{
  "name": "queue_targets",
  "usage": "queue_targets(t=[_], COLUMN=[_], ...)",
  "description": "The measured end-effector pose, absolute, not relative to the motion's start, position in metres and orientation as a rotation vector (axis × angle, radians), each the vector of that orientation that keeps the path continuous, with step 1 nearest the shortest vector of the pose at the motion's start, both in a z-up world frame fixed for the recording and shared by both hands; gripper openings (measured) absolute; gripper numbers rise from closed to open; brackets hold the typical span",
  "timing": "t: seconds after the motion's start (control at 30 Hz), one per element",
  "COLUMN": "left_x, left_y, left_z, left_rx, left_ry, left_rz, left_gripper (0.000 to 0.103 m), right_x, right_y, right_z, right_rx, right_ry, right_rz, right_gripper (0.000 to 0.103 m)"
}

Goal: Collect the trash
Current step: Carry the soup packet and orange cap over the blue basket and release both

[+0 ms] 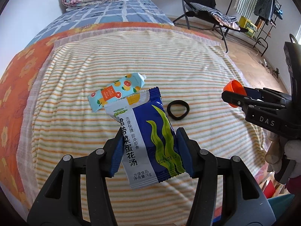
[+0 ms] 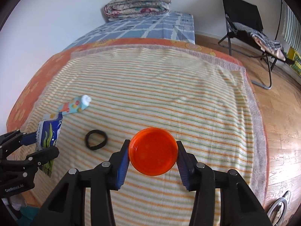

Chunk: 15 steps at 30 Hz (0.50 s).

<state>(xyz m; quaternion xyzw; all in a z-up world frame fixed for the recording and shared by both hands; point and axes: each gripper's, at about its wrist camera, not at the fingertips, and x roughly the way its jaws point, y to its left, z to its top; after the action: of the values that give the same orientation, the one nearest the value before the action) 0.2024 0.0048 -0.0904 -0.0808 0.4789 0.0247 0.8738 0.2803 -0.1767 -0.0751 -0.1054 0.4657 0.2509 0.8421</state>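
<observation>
Blue packet [image 1: 148, 137] in left gripper [image 1: 149, 150]

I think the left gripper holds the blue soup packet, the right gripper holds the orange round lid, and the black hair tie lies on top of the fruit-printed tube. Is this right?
Not fully. The black hair tie lies alone on the striped towel, apart from the fruit-printed tube, as the left wrist view shows. The rest holds: the left gripper holds the blue soup packet, the right gripper the orange round lid.
</observation>
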Motion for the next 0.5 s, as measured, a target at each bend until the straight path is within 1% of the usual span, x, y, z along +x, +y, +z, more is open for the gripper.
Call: queue_targets(t=[0.23, 0.5], left_x=[0.173, 0.128], left_y=[0.004, 0.002], left_z=[-0.063, -0.053], left_rx=[-0.167, -0.159], left_ry=[0.945, 0.936], left_rz=[0.032, -0.003], left_gripper=[0.055, 0.055], right_x=[0.246, 0.198], right_y=[-0.177, -0.184], right_z=[-0.039, -0.023], right_rx=[-0.228, -0.218], right_ry=[0.916, 0.908], right_rz=[0.566, 0.612], right_gripper=[0.048, 0.048])
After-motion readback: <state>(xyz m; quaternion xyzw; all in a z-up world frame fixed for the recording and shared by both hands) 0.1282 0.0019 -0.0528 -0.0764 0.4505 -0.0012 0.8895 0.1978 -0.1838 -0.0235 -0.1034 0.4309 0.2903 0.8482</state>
